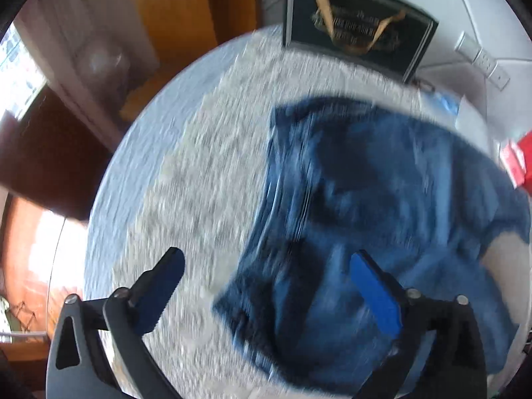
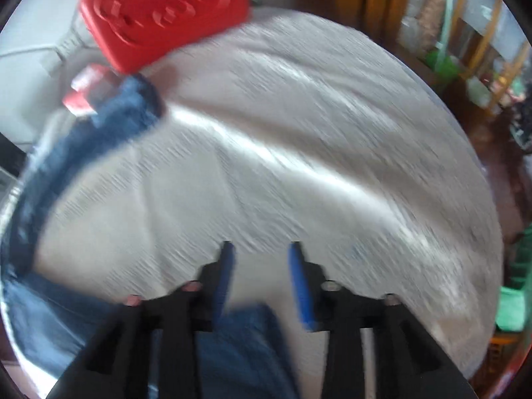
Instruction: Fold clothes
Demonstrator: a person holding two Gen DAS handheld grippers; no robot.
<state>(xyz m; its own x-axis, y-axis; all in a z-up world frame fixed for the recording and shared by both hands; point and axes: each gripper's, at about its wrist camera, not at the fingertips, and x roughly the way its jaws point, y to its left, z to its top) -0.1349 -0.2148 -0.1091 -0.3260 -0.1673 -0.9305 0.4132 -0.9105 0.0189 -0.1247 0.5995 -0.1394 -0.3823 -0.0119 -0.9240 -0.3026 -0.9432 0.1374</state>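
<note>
A pair of blue jeans (image 1: 365, 199) lies crumpled on a round table with a white cloth (image 1: 186, 173). My left gripper (image 1: 266, 266) is open wide above the near end of the jeans, holding nothing. In the right wrist view the jeans (image 2: 83, 146) curve along the left edge of the table and under the gripper. My right gripper (image 2: 261, 249) is open and empty over the white cloth (image 2: 299, 133). Both views are blurred by motion.
A dark framed plaque (image 1: 359, 30) leans against the wall at the table's far edge. A red plastic object (image 2: 166, 10) stands at the table's far left in the right wrist view; it also shows in the left wrist view (image 1: 518, 159). Wooden furniture (image 1: 173, 10) surrounds the table.
</note>
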